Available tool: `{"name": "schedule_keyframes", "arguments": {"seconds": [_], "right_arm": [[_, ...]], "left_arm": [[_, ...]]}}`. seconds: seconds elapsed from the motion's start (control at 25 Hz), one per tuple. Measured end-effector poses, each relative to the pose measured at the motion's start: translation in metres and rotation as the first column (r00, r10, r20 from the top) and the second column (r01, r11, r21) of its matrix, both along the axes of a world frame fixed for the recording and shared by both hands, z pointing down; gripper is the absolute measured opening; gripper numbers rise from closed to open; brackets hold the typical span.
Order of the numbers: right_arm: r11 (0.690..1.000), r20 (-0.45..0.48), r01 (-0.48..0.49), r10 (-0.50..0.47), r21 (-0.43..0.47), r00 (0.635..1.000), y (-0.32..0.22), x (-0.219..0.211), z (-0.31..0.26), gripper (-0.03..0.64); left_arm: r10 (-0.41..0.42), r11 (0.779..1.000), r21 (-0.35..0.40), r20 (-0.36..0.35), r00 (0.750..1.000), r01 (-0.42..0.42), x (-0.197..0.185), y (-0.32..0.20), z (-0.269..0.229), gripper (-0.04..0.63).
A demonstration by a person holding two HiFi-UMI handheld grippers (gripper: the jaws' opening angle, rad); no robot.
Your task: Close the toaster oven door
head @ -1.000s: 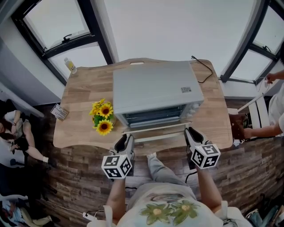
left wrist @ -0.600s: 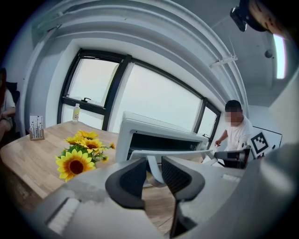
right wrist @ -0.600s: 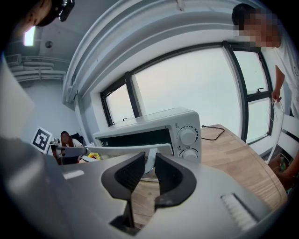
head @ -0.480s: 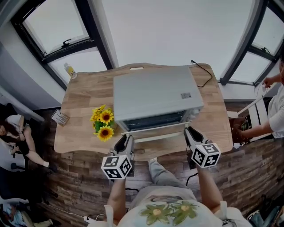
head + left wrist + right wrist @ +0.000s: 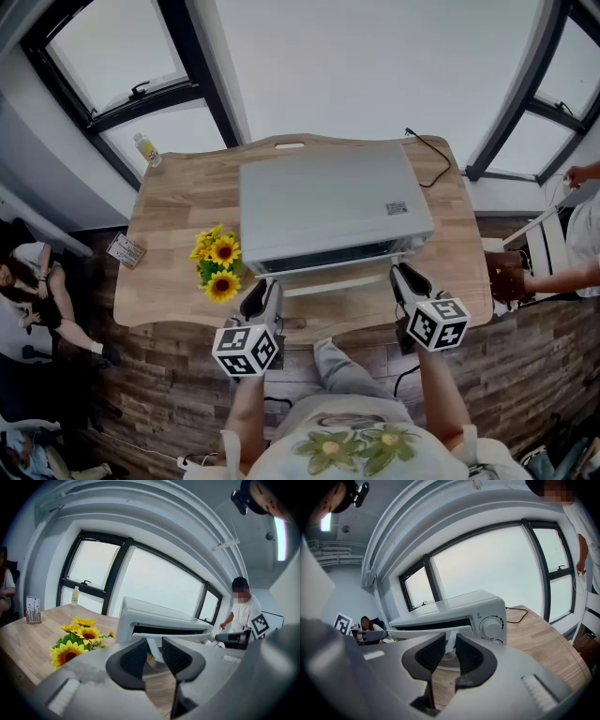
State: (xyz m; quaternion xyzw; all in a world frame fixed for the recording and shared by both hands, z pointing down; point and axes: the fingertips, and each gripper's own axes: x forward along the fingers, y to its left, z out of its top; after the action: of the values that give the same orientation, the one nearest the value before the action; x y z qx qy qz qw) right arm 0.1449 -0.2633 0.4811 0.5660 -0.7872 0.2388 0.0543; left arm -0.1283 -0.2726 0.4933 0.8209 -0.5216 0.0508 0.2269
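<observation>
A white toaster oven (image 5: 328,202) stands in the middle of the wooden table (image 5: 178,202). Its door (image 5: 333,274) is tilted up, with only a narrow dark gap left at the front. My left gripper (image 5: 265,292) is shut on the left end of the door handle (image 5: 154,645), and the white post shows between its pads (image 5: 136,657). At the other end of the handle (image 5: 451,641), my right gripper (image 5: 403,277) is shut too. The handle bar (image 5: 422,633) runs level across the oven front (image 5: 454,613), below the knob (image 5: 491,627).
A bunch of sunflowers (image 5: 216,259) stands just left of the oven. A small bottle (image 5: 145,148) and a card stand (image 5: 127,249) sit at the table's left side. A black cable (image 5: 431,150) trails at the back right. People (image 5: 572,244) are on both sides of the table.
Both grippers have moved toward the oven and a little up with the handle. The door has swung from nearly flat to steeply raised, and the glass front is now mostly hidden.
</observation>
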Motion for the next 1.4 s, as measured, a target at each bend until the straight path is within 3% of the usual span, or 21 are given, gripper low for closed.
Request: {"name": "schedule_keyframes", "arguments": {"seconds": [1.28, 1.4], "right_arm": [[0.999, 0.006, -0.028, 0.028, -0.016, 1.000, -0.031, 0.000, -0.008, 0.072], [1.000, -0.014, -0.028, 0.028, 0.001, 1.000, -0.032, 0.001, -0.009, 0.074]], "left_arm": [[-0.003, 0.999, 0.045, -0.065, 0.998, 0.006, -0.002, -0.030, -0.009, 0.115], [0.019, 0.998, 0.068, -0.031, 0.999, -0.017, 0.000, -0.031, -0.010, 0.116]]}}
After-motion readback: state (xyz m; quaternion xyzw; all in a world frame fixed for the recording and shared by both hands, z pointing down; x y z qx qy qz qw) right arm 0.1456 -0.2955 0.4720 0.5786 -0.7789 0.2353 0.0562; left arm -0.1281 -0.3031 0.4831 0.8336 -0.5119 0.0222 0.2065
